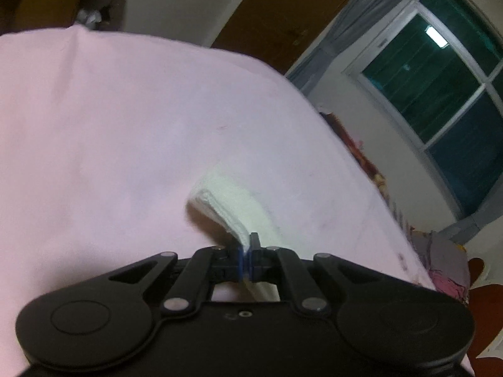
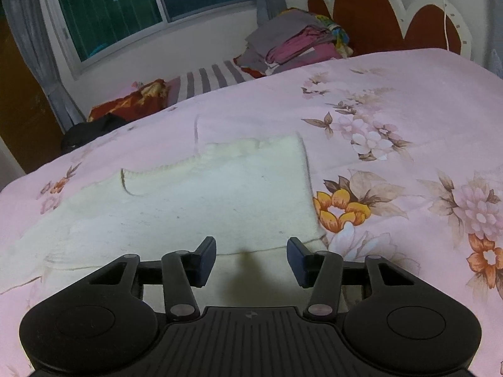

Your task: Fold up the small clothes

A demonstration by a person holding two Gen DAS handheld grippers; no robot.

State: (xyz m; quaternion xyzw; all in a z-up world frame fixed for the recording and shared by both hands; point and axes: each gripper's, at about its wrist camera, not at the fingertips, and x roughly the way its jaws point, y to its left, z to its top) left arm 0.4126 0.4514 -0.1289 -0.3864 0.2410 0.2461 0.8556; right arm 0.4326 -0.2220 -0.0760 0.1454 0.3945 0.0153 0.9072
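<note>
A small cream-white knitted garment (image 2: 201,194) lies spread on the pink bedspread (image 2: 408,94), its neckline toward the left in the right wrist view. My right gripper (image 2: 251,259) hovers over the garment's near edge, jaws apart, nothing between the pads. In the left wrist view my left gripper (image 1: 248,262) is shut on an edge of the same white garment (image 1: 232,201), which rises in a bunched fold from the pink bedspread (image 1: 94,125) up into the blue pads.
A pile of folded grey and pink clothes (image 2: 292,47) sits at the bed's far side by the red headboard (image 2: 364,9). A striped cloth (image 2: 210,81), a red cloth (image 2: 132,100) and a dark item (image 2: 94,132) lie along the window-side edge.
</note>
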